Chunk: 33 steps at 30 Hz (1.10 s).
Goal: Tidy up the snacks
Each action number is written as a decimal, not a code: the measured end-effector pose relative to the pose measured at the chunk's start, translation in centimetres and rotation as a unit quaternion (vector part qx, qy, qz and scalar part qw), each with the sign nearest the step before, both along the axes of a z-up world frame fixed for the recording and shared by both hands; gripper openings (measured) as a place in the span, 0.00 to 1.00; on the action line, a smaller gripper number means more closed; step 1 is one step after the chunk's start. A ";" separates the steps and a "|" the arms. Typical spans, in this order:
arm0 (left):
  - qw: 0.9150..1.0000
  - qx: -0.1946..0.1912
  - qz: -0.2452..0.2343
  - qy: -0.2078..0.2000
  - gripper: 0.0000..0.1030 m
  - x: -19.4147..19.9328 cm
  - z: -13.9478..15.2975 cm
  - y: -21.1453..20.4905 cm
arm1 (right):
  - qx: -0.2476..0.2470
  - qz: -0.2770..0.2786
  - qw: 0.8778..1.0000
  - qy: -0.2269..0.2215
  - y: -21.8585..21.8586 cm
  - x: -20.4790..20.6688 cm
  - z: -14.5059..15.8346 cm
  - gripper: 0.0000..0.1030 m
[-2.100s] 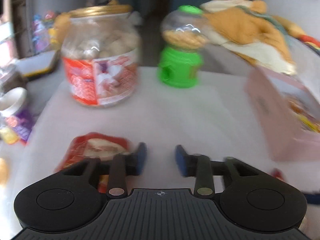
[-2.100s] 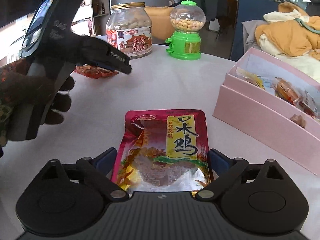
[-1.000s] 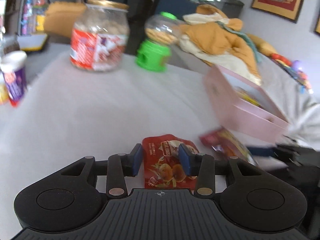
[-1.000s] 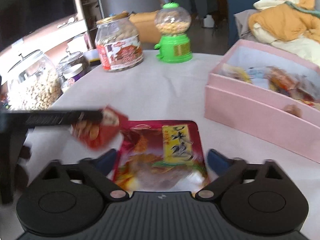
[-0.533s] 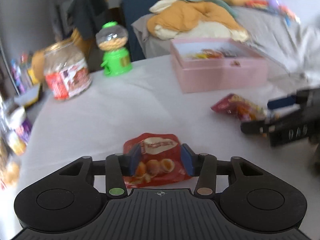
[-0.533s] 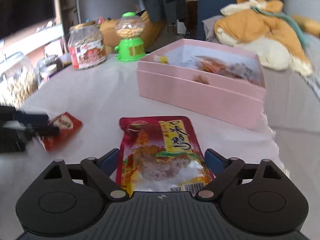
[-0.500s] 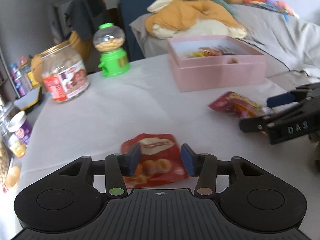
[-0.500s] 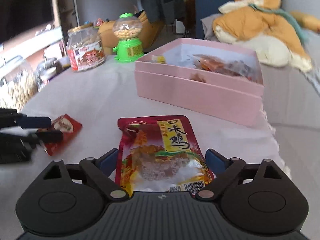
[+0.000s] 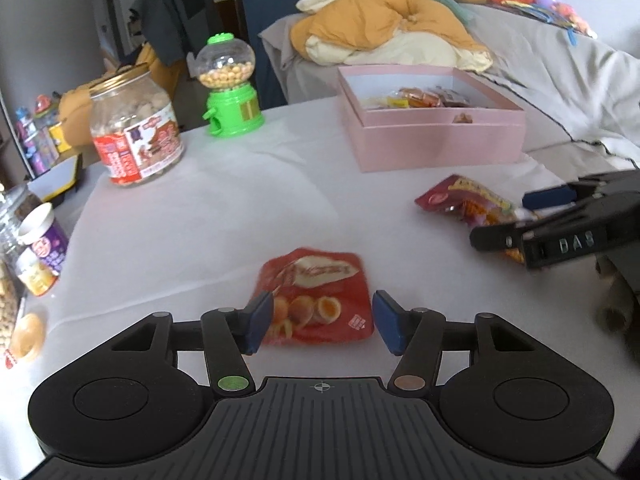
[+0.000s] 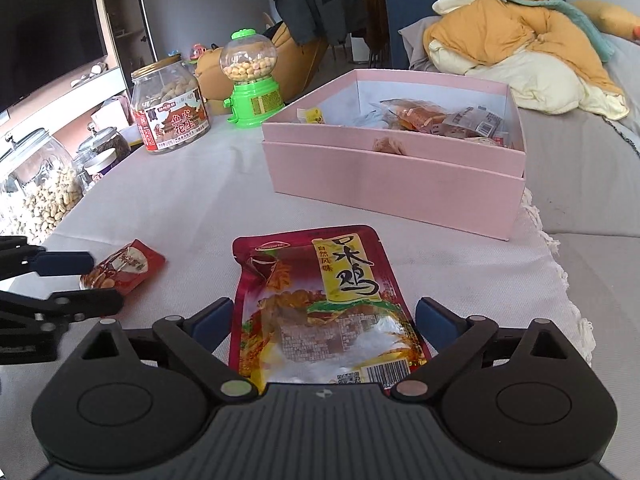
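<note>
Hovering low over the table [image 9: 192, 216], left tool [image 9: 322, 322] spread apart with the small red snack packet [image 9: 320, 300] lying flat between the blue pads, left pad right at the packet's edge, right pad just off it, so not gripping anything. Looks slightly blurry on that packet. Same deal over on the right tool [image 10: 324, 322]: wide apart, straddling the big red chicken snack pouch [image 10: 320, 304], pads clear of both sides, pouch flat on the white cloth. Pink box [image 10: 400, 184] sitting further back on the table, open top, already holding a bunch of wrapped snacks. Off to the left behind: peanut jar [image 10: 172, 108] with a gold lid, and just beside it a green candy dispenser [image 10: 252, 84]. Couple more jars and a purple cup [image 9: 42, 240] crowding the left edge. Orange and cream bedding [image 9: 392, 28] piled up behind the box.
</note>
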<state>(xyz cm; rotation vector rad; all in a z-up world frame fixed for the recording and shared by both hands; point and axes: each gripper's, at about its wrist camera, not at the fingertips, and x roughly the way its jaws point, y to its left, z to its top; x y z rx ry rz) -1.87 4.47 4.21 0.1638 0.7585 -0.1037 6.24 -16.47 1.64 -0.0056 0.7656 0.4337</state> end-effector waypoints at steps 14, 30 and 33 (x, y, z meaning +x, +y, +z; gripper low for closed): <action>0.999 0.014 -0.038 -0.001 0.55 3.1 -0.8 0.7 | 0.002 0.002 1.000 0.003 0.1 0.1 -0.2 0.98; 0.986 -0.163 0.033 0.009 0.45 9.3 -1.7 6.7 | 0.000 0.006 1.000 0.004 0.3 0.2 -0.3 1.00; 0.984 -0.179 0.000 0.023 0.43 8.2 -2.0 6.7 | -0.004 0.007 1.000 0.004 0.4 0.2 -0.3 1.00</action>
